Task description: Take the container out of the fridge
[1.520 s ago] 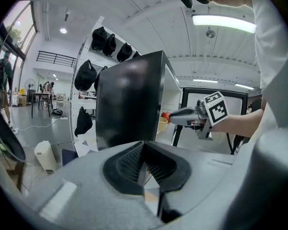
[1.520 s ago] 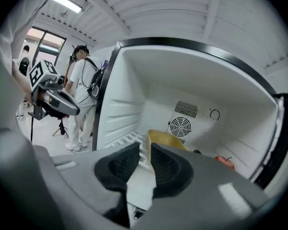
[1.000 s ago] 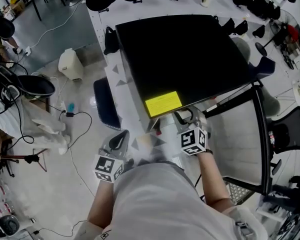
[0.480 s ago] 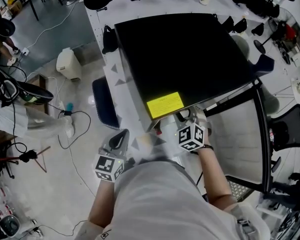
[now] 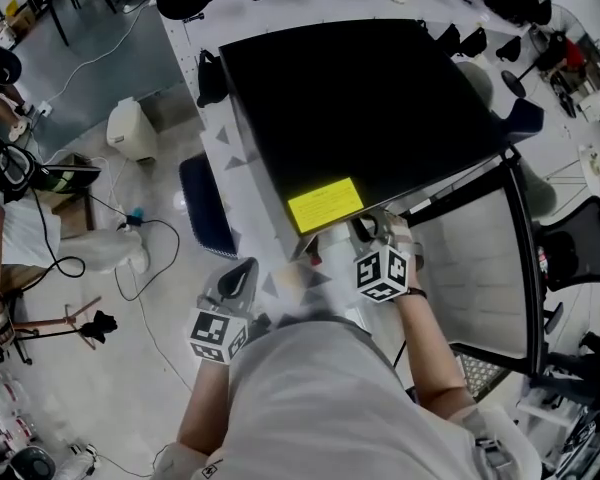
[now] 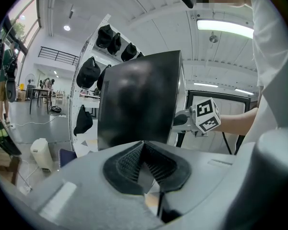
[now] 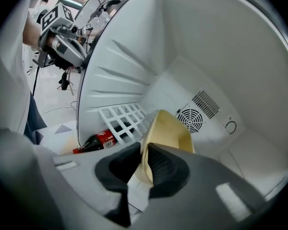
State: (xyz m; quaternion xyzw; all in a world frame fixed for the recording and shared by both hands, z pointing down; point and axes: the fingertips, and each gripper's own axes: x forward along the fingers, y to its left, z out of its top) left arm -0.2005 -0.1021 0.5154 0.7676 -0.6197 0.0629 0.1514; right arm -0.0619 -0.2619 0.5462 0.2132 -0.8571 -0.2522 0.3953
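The black fridge (image 5: 360, 108) stands with its door (image 5: 480, 258) swung open to the right. Inside it, a cream plastic container (image 7: 170, 128) sits on the white floor of the compartment. My right gripper (image 7: 145, 164) reaches into the opening (image 5: 375, 238); its jaws have just been closing, and the pads now press on the container's near wall. My left gripper (image 5: 242, 276) hangs outside, left of the fridge front, and its pads (image 6: 129, 159) meet with nothing between them. From the left gripper view I see the fridge's dark side (image 6: 139, 99).
A cola bottle (image 7: 97, 142) lies on its side near the fridge's front edge, left of the container. A white wire rack (image 7: 122, 119) leans behind it. The fan vent (image 7: 189, 119) is on the back wall. Cables (image 5: 130, 238) lie on the floor at the left.
The right gripper's marker cube has rolled a little and shifted slightly at the fridge opening. The left gripper has stayed put. A person at the far left has moved off.
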